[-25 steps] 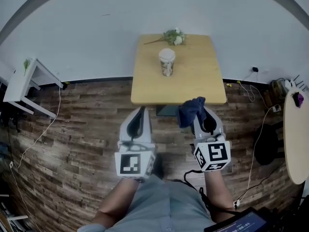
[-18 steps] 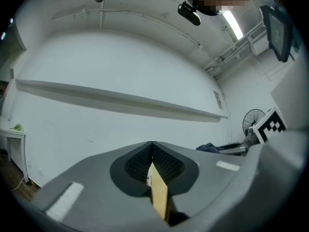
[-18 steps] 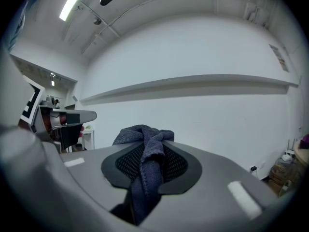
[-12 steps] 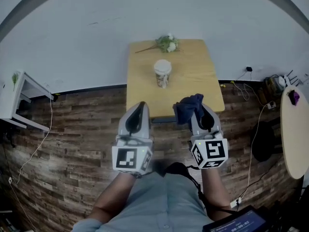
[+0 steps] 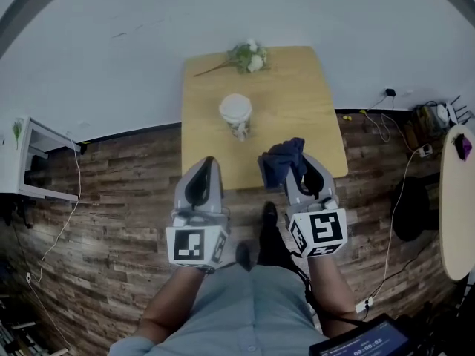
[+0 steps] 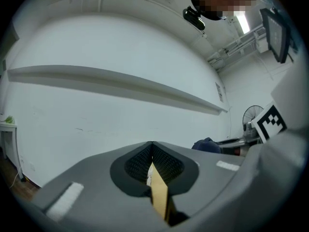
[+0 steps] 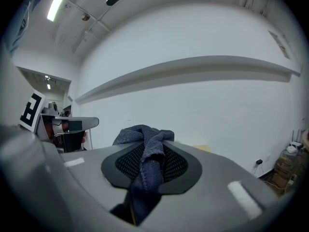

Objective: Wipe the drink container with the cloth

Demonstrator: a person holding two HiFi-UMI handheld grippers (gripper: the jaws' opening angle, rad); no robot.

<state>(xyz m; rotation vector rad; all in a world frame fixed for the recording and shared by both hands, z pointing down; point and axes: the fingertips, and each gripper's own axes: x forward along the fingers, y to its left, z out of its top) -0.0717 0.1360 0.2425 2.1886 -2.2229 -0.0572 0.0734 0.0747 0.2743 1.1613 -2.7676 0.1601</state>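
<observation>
The drink container point(image 5: 236, 116), a pale lidded cup, stands upright near the middle of the square light-wood table point(image 5: 297, 110). The bunched dark blue terry cloth point(image 5: 279, 162) sits over the table's near edge, apart from the cup, pinched in the right gripper point(image 5: 297, 173). The left gripper point(image 5: 202, 170), jaws pressed together on nothing, points at the table's near-left edge. Both forearms reach forward side by side. A flower sprig point(image 5: 245, 56) lies at the table's far edge.
</observation>
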